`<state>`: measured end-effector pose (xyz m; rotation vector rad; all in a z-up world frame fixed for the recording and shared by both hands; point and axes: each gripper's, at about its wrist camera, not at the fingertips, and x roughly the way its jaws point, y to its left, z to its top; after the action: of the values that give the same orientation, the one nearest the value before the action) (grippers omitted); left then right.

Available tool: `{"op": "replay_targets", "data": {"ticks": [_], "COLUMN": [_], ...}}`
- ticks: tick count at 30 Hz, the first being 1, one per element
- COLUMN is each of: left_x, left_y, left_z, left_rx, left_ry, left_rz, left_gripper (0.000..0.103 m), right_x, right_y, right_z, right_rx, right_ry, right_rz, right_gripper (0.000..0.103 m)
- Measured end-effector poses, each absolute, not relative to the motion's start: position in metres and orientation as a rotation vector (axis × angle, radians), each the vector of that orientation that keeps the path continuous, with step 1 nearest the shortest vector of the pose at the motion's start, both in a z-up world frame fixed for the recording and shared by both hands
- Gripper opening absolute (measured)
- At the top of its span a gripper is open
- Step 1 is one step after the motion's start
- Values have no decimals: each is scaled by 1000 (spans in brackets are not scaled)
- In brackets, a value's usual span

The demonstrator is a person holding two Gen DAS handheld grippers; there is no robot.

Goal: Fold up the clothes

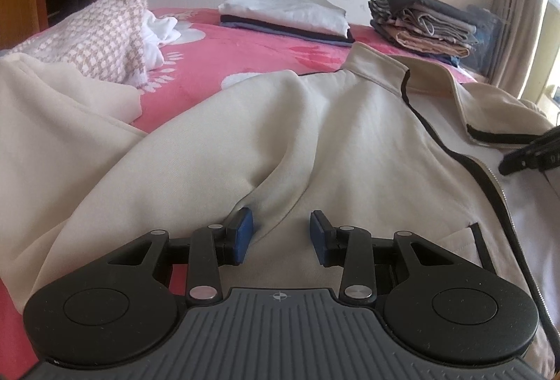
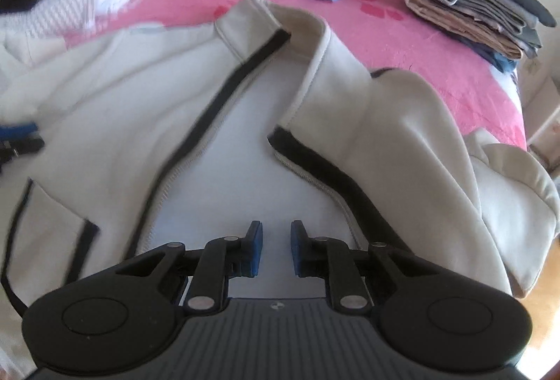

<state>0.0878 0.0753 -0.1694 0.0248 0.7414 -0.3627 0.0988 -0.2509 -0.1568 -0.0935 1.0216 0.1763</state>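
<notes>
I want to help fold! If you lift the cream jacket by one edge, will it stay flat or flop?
Probably flop: the cream jacket already lies in soft bumps and folds. Its open zipper edge curls, so the front would likely swing loose. It looks thick, so perhaps a bit heavy.

A cream jacket [image 1: 350, 135] with a dark-edged zip lies spread over the pink bed [image 1: 245, 50]. The left gripper [image 1: 281, 233] rests over it, jaws apart, a cloth ridge beside one pad. Two folded stacks [image 1: 287, 15] sit toward the bed's far edge.
</notes>
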Motion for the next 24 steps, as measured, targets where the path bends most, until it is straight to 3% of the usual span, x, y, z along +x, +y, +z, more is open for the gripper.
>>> {"op": "replay_targets", "data": {"ticks": [5,13,18,24], "left_x": [88,89,86,81], "left_y": [74,67,64,69], "left_z": [-168,-166,-164,-162], "left_rx": [38,110,140,134], "left_ry": [754,771,784,772], "left_rz": [-362,-368,-362,-368], "left_gripper": [36,37,38,40], "right_x": [73,-47,-46,-79], "right_y": [-237,-246,-231,-219], "right_z": [-168,-158,-133,-167], "right_rx": [-109,-233,-132,-169], "right_ry": [1064,1206,1080,1082], "right_rz": [228,214,189,216], "right_gripper": [19,19,19,20]}}
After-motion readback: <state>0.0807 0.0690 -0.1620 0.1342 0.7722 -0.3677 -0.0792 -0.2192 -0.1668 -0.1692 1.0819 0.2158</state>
